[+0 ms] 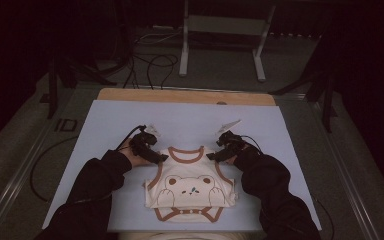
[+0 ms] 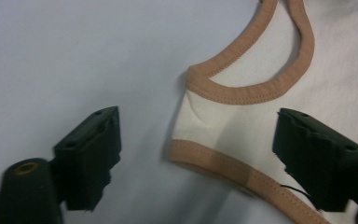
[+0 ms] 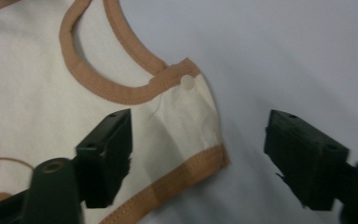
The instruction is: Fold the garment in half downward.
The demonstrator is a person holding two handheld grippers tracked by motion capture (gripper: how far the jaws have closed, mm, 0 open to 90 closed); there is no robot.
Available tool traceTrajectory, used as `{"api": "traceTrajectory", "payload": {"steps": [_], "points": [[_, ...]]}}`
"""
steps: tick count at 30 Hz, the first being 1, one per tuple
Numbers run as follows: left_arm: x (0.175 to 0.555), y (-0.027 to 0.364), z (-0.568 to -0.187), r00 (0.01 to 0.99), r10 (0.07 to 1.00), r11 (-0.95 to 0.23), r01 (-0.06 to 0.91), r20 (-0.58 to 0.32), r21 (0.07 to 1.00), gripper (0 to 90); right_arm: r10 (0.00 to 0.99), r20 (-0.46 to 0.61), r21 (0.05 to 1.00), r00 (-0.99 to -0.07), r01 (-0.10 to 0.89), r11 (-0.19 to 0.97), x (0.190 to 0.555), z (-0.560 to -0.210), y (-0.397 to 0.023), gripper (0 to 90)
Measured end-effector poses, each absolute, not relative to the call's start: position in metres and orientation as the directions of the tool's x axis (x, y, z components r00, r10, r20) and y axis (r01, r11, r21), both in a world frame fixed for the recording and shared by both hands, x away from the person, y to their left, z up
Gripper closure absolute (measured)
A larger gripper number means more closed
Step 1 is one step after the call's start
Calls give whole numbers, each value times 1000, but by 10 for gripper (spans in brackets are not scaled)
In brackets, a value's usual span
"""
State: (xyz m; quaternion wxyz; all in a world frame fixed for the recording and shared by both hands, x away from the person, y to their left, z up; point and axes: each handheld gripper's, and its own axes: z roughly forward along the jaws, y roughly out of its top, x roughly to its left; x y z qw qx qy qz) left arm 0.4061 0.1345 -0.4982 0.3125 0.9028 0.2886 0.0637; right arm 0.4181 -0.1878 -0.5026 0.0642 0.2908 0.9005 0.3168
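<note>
A cream baby bodysuit [image 1: 190, 185] with tan trim and a bear print lies flat on the pale blue mat [image 1: 105, 125]; its bottom part is folded up. My left gripper [image 1: 161, 158] stands open over the garment's left shoulder strap [image 2: 214, 126], one jaw on each side of it. My right gripper [image 1: 213, 156] is open too, straddling the right shoulder strap [image 3: 186, 121], where a small white snap [image 3: 187, 82] shows. In the left gripper view my left gripper [image 2: 198, 156] holds nothing, and my right gripper [image 3: 198, 156] likewise in its own view.
The mat lies on a wooden board [image 1: 185, 96] on a grey table. Black cables [image 1: 150, 65] trail on the floor beyond, near a white metal stand [image 1: 225, 30]. Dark sleeves [image 1: 95, 190] reach in from the bottom.
</note>
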Motion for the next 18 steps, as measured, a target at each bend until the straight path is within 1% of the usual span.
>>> {"api": "traceTrajectory", "payload": {"steps": [1,2,3,4,6,7,9,13,14,16,18], "points": [[406,135,-498,825,561,-638,481,-65,601,221,565,69,608,-823,483,630,418,-503,-188,251],[405,134,-498,829,557,-645,469,-50,603,221,570,65,602,-819,488,632,419,-503,-187,272],[405,134,-499,834,549,-644,462,-52,610,286,573,57,597,-817,488,636,419,-505,-186,292],[405,134,-499,836,547,-645,462,-54,609,326,578,53,592,-815,491,639,419,-505,-185,308],[404,132,-501,839,540,-649,461,-60,605,363,576,52,586,-816,492,644,418,-507,-184,326],[404,132,-502,841,539,-657,459,-53,598,364,573,44,582,-818,488,651,418,-507,-184,338],[405,131,-504,837,545,-657,466,-55,592,393,570,36,568,-821,486,665,417,-509,-182,339],[406,128,-508,838,544,-669,467,-48,579,411,568,22,561,-823,480,674,416,-511,-181,340],[406,126,-510,840,542,-679,465,-40,568,435,570,23,554,-821,485,676,415,-510,-180,350],[405,125,-510,836,548,-677,466,-33,569,444,558,14,554,-830,471,686,415,-510,-180,380],[405,123,-509,839,543,-680,464,-35,568,488,544,7,551,-839,457,698,413,-509,-179,417]]}}
